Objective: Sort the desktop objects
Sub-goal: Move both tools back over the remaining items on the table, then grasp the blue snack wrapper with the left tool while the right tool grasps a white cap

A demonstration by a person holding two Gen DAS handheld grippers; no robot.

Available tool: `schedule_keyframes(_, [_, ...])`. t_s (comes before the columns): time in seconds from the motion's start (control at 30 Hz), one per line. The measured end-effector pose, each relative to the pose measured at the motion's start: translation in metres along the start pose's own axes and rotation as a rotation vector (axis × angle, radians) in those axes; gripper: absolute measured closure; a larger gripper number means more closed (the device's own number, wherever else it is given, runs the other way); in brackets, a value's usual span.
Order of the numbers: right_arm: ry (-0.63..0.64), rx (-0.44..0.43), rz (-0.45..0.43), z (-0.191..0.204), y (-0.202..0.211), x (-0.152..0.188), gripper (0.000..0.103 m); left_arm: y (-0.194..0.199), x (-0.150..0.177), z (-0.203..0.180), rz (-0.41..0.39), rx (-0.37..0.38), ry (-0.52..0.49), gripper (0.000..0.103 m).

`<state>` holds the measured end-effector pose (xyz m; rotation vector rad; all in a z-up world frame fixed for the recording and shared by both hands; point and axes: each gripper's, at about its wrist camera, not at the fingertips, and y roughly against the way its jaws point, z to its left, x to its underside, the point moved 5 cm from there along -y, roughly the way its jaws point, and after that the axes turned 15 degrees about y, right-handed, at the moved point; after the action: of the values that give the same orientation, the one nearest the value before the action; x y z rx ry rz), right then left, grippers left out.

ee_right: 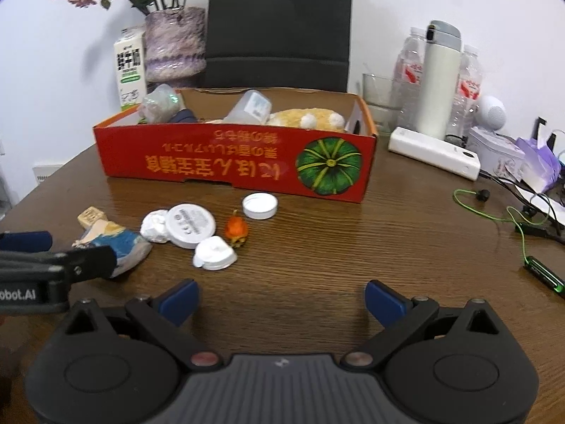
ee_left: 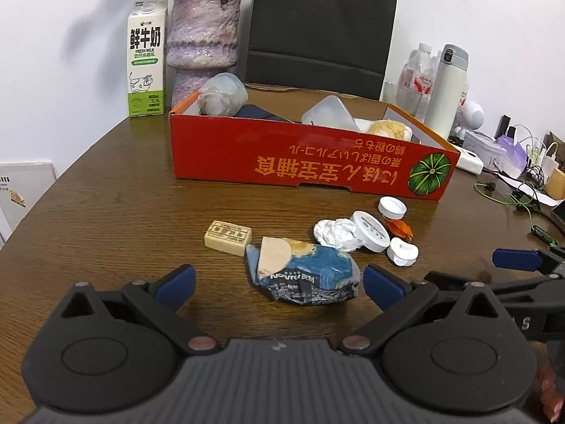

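A red cardboard box (ee_left: 247,152) (ee_right: 212,162) stands at the back of the wooden table and holds several items. In front of it lie a beige eraser (ee_left: 228,237), a crumpled blue wrapper (ee_left: 306,272) (ee_right: 120,245), a ball of white paper (ee_left: 333,234) (ee_right: 154,230), a round white lid (ee_left: 371,231) (ee_right: 190,225), a white cap (ee_left: 392,207) (ee_right: 260,205), a small white piece (ee_left: 402,252) (ee_right: 214,255) and an orange bit (ee_left: 399,229) (ee_right: 236,228). My left gripper (ee_left: 279,288) is open, its fingers either side of the wrapper's near end. My right gripper (ee_right: 281,300) is open over bare wood.
A milk carton (ee_left: 146,58), a purple vase (ee_left: 203,40) and a black chair back (ee_left: 321,28) stand behind the box. At the right are water bottles, a white thermos (ee_right: 438,77), a power bank (ee_right: 434,157), green cable (ee_right: 494,212) and clutter.
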<state>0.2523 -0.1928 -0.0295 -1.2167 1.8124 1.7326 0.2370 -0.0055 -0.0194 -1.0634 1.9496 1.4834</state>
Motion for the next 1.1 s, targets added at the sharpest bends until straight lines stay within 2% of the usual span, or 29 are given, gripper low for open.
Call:
schedule_keyframes(0.43, [-0.026, -0.018, -0.009, -0.006, -0.002, 0.000, 0.002, -0.009, 0.002, -0.004, 0.037, 0.007, -0.004, 0.000])
schedule_keyframes(0.67, [-0.048, 0.000, 0.006, -0.015, -0.006, 0.001, 0.002, -0.022, 0.001, -0.015, 0.052, -0.041, -0.064, 0.002])
schedule_keyframes(0.73, [-0.052, -0.005, -0.004, -0.015, -0.005, 0.000, 0.002, -0.024, 0.002, -0.020, 0.052, -0.045, -0.100, 0.009])
schedule_keyframes(0.8, [-0.050, -0.010, -0.015, -0.015, -0.004, 0.000, 0.002, -0.023, 0.002, -0.024, 0.036, -0.044, -0.119, 0.035])
schedule_keyframes(0.87, [-0.042, -0.022, -0.020, -0.012, -0.005, -0.001, 0.002, -0.021, 0.001, -0.025, 0.037, -0.030, -0.127, 0.042])
schedule_keyframes(0.97, [-0.027, -0.045, -0.027, -0.007, -0.007, -0.003, 0.002, -0.018, -0.002, -0.020, 0.042, -0.007, -0.104, 0.068])
schedule_keyframes(1.1, [0.004, -0.085, -0.055, 0.004, -0.008, -0.012, 0.005, -0.013, -0.010, -0.010, 0.057, 0.037, -0.022, 0.072])
